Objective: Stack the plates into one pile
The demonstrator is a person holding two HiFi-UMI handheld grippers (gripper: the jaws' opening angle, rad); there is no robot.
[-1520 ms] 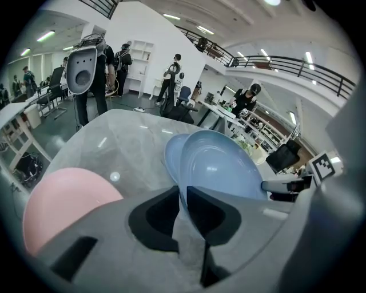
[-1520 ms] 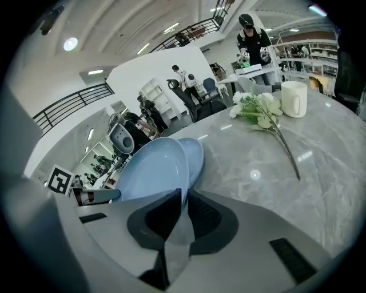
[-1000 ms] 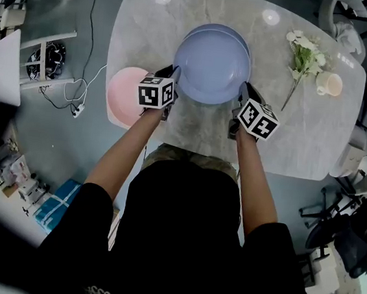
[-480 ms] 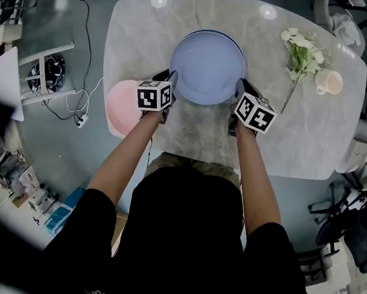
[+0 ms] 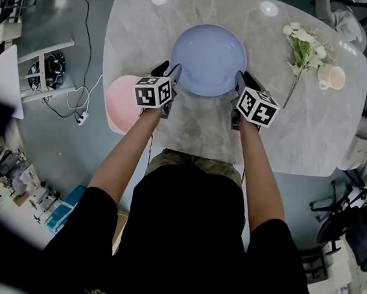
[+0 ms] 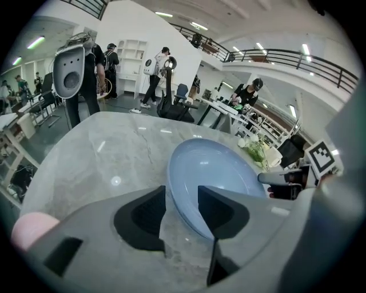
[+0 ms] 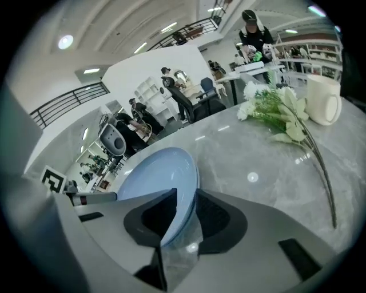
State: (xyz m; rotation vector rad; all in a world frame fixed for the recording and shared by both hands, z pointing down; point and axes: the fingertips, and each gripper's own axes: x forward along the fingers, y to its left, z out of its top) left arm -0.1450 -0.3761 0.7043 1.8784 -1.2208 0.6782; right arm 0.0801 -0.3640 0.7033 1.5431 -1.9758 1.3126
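Flowers (image 5: 304, 53) are lying at upper right on the table (image 5: 315, 137), a cup (image 5: 333, 76) sitting just beside them; cables (image 5: 79, 118) are trailing over the floor (image 5: 64, 163) at left.

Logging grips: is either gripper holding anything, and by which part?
Left gripper: nothing; its jaws have just opened around the rim of the blue plate. Right gripper: jaws just opening, close about the opposite rim; whether they press it cannot be told.
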